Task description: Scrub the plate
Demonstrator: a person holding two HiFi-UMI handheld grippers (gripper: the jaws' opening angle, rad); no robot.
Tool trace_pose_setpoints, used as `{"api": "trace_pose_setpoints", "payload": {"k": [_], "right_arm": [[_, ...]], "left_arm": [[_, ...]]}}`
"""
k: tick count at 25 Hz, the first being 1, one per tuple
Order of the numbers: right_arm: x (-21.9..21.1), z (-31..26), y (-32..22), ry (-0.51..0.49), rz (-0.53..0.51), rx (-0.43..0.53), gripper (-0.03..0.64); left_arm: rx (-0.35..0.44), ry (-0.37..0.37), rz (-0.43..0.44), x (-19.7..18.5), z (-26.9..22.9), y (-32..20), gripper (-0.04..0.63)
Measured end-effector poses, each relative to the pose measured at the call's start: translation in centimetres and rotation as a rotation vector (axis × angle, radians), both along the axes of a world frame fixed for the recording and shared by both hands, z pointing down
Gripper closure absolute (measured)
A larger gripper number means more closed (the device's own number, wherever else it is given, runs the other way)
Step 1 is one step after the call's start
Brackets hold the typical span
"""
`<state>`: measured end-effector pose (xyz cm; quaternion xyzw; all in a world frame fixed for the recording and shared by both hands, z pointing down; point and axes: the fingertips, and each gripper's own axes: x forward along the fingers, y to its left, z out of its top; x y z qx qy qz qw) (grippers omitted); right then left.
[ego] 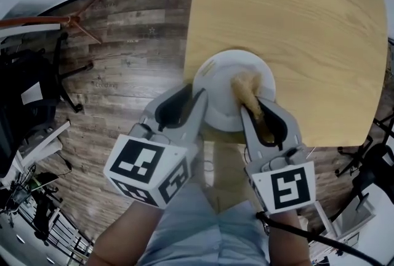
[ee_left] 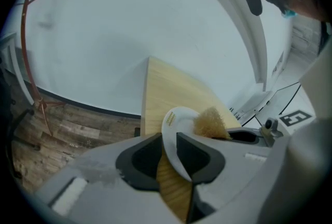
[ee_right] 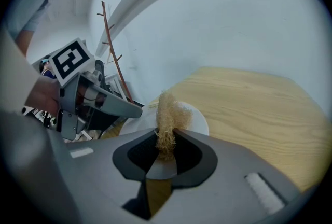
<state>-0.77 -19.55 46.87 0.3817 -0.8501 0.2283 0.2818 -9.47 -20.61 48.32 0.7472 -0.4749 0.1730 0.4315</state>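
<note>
Left tool [ee_left: 168,137]: jaws pinch the near-left rim of the plate [ego: 221,77], one on each face.
Plate: white, at the near edge of the tabletop [ego: 295,24] and tilted in the left gripper view. Whether its far rim rests on the wood cannot be told.
Scrubber [ego: 246,89]: a tan fibrous wad on the plate's right half, its long axis running from the right-hand jaws toward the plate's middle.
Right tool [ee_right: 166,137]: closed on the scrubber's near end.
Bearing: the plate's unscrubbed face lies left of and beyond the scrubber tip, so the stroke likely falls to the right tool while the left steadies the rim.
</note>
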Motion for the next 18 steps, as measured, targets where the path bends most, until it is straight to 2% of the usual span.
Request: {"api": "trace_pose_setpoints", "payload": {"k": [5,9,14,18], "right_arm": [[-0.1,0.0,0.4,0.005,-0.005,-0.002,0.545],[0.3,-0.4,-0.4,-0.044,0.058,-0.034,0.543],[2.1,-0.5,-1.4,0.149,0.055,-0.055,0.544],[3.0,-1.0,-3.4,0.210,0.072,-0.036,0.545]], "left_arm": [[-0.008,-0.018,0.006,-0.1,-0.2,0.0,0.502],[0.022,-0.052,0.018,-0.3,-1.2,-0.3,0.512],[0.070,-0.101,0.077,0.2,-2.6,-1.0,0.517],[0.081,-0.107,0.113,1.1,-2.9,-1.4,0.525]]}}
